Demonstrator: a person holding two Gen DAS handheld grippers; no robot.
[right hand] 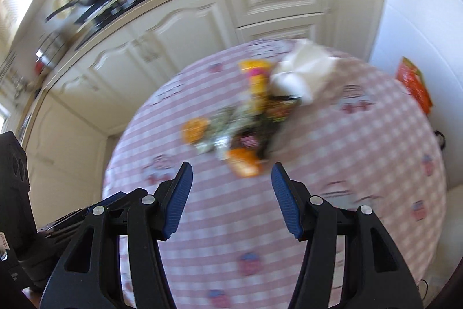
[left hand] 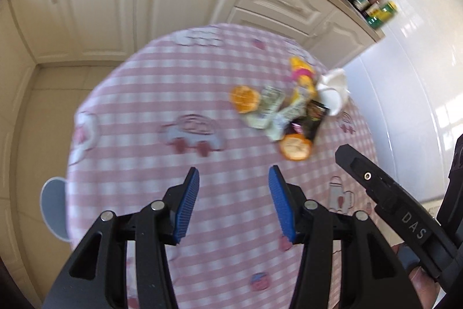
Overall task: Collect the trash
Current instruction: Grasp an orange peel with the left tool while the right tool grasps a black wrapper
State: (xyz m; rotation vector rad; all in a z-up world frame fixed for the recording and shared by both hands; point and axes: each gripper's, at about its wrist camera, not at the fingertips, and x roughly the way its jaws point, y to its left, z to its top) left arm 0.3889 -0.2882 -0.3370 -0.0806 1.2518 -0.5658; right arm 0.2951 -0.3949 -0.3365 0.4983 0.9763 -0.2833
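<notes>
Left gripper (left hand: 233, 184) hangs over the table (left hand: 139, 112) with its jaws wide and nothing between them; bare checked cloth fills the gap, so it looks parked in readiness rather than reaching. The trash (left hand: 285, 112) lies ahead of its jaws and off to their right: an orange peel (left hand: 244, 99) nearest the left side of the heap, crumpled wrappers (left hand: 269, 109) in the middle, a second peel (left hand: 295, 148) closest to the right jaw tip, a white tissue (left hand: 332, 91) at the far edge.

Right gripper (right hand: 232, 183) also has its jaws wide and empty. Here the heap (right hand: 249, 118) sits almost straight ahead, with the nearer peel (right hand: 243, 162) just beyond the jaw tips and roughly centred between them. That lineup suggests this gripper is the one aimed for the first pick. Both views are motion-blurred, so finer wrapper detail cannot be told.
</notes>
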